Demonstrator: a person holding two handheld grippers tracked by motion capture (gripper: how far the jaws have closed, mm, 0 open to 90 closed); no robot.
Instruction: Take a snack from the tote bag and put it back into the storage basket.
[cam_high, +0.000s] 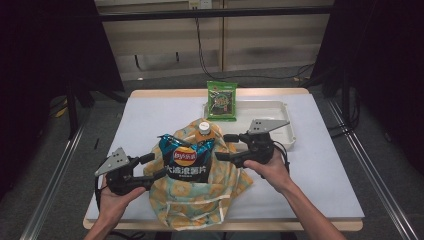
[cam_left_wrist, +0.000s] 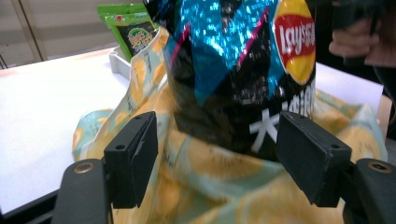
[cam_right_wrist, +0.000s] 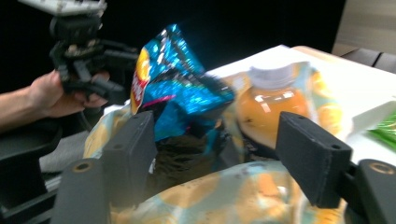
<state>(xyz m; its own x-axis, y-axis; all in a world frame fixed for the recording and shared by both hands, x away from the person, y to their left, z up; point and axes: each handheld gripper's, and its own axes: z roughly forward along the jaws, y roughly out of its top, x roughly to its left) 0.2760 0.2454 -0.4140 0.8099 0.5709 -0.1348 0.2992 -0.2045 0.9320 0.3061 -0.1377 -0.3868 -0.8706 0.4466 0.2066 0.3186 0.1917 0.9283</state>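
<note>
High view: green packet (cam_high: 222, 100) in white tray (cam_high: 280, 134) behind bag (cam_high: 197, 192).

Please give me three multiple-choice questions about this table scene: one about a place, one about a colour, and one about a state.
1. Where does the chip bag stand?
A. in the cloth bag
B. in the white tray
C. on the floor

2. What colour is the snack pack at the tray?
A. red
B. green
C. purple

3. How are the jaws of the left hand-held gripper?
A. shut on the bottle
B. shut on nothing
C. open

Answers: 1 A, the cloth surrounds the chip bag's base. 2 B, its wrapper is green. 3 C, a wide gap separates the pads.
</note>
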